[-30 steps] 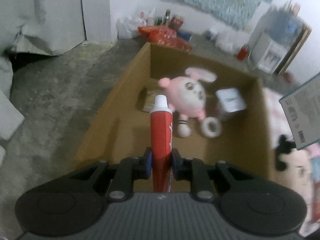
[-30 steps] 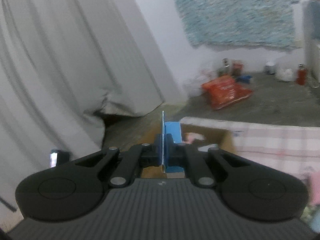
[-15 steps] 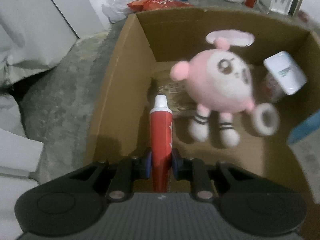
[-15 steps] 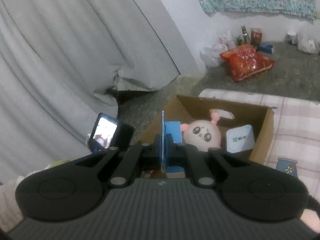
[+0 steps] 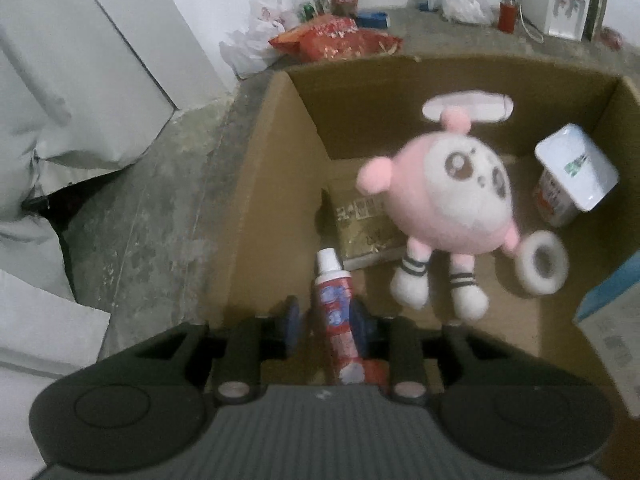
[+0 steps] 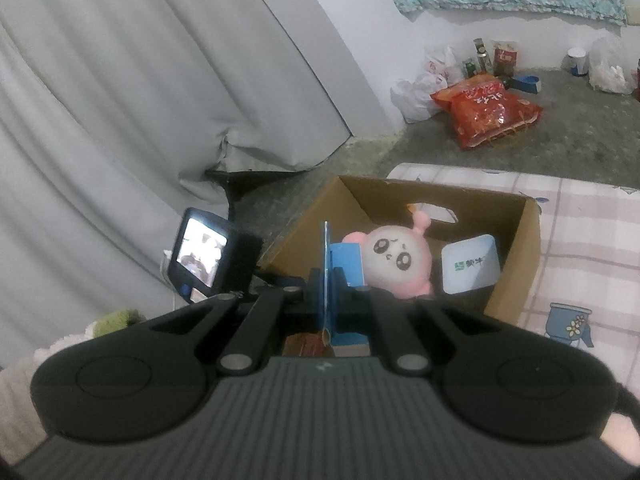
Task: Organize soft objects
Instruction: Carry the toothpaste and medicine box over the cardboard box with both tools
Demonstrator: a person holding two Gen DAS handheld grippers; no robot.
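Toothpaste tube point(image 5: 335, 316) lies loose between the opening left gripper point(image 5: 326, 318) pads; jaws should be widened fully before withdrawal. A blue carton point(image 6: 326, 280) is pinched by the right gripper point(image 6: 328, 286).

No legible text on anything.

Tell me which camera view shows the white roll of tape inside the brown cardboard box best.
The left wrist view shows it best: the white roll of tape lies in the open on the floor of the brown cardboard box, beside the feet of the round pink plush toy. In the right wrist view the tape cannot be seen; the toy and the gripper cover that part.
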